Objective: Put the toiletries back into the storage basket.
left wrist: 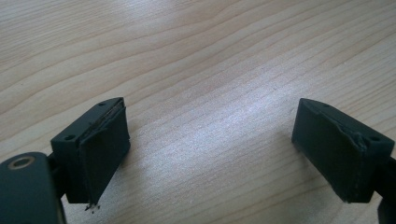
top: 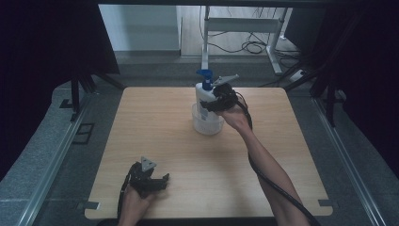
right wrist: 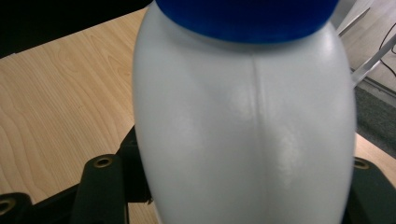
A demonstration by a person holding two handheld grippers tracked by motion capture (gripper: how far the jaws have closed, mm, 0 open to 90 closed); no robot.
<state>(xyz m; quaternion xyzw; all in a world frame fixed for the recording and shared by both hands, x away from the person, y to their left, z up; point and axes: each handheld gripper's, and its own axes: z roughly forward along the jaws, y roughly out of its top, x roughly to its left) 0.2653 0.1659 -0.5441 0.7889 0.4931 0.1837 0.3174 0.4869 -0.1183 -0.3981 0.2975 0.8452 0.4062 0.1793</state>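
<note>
A white pump bottle (top: 205, 94) with a blue pump head stands upright inside a clear plastic cup (top: 207, 123) at the table's far middle. My right gripper (top: 212, 102) is shut on the bottle's body from the right side. In the right gripper view the white bottle (right wrist: 243, 135) with its blue collar sits between the jaws, very close to the camera. My left gripper (top: 157, 181) rests low near the table's front left, open, with nothing between its pads (left wrist: 105, 149); bare wood shows in the gap.
The light wooden table (top: 155, 136) stands between dark curtains. Behind it are a white metal stand (top: 244, 26) and cables on the floor. A metal rail (top: 51, 174) runs along the left side.
</note>
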